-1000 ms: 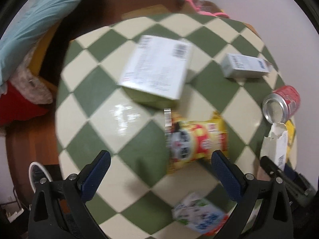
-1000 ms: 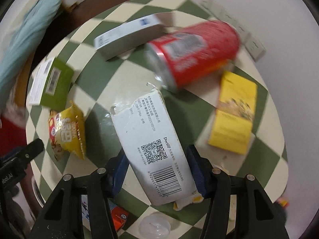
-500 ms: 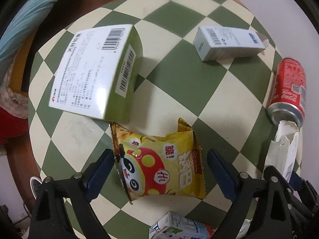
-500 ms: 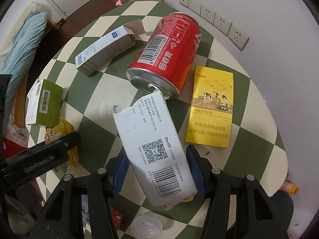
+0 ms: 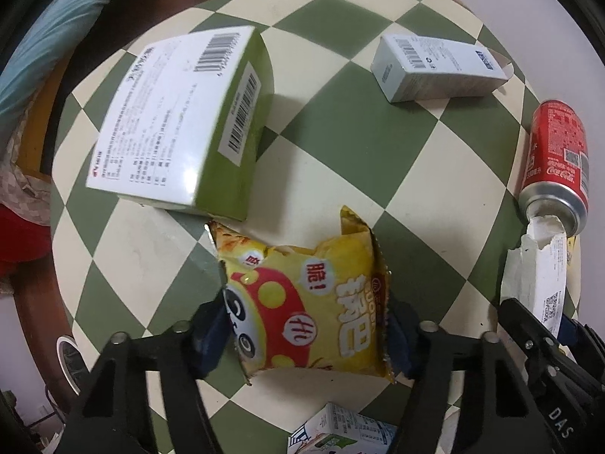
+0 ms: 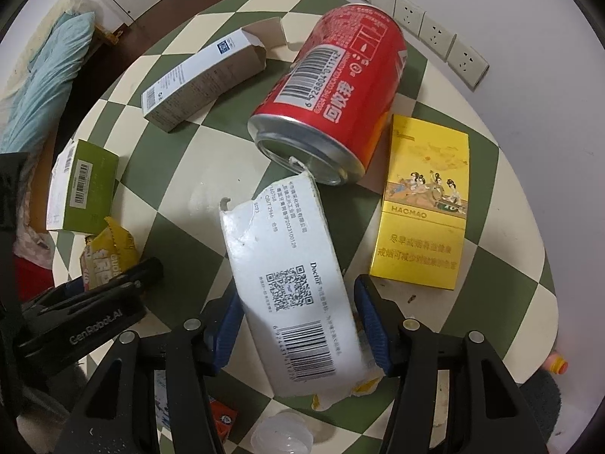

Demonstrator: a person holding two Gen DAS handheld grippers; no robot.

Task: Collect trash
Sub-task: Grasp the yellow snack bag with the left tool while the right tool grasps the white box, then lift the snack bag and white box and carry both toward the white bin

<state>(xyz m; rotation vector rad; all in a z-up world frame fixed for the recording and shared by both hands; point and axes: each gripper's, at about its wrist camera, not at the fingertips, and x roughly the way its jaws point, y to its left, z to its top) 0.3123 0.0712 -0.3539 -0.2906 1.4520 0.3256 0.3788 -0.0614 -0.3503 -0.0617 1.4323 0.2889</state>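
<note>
Left claw (image 5: 306, 333) pointing down, just closing onto yellow snack bag (image 5: 310, 302); right claw (image 6: 295, 325) clamps torn white box (image 6: 287, 287).

My two matte black plastic grippers, left (image 5: 304, 335) and right (image 6: 295, 325), each had angular arms studded with round silver screws and dark blue ribbed pads (image 6: 372, 321) at the fingertips, one arm bearing white "GenRobot.AI" lettering.

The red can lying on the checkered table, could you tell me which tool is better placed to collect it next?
Neither is free, but the right tool, gripping the torn white box, sits nearest the red can.
</note>
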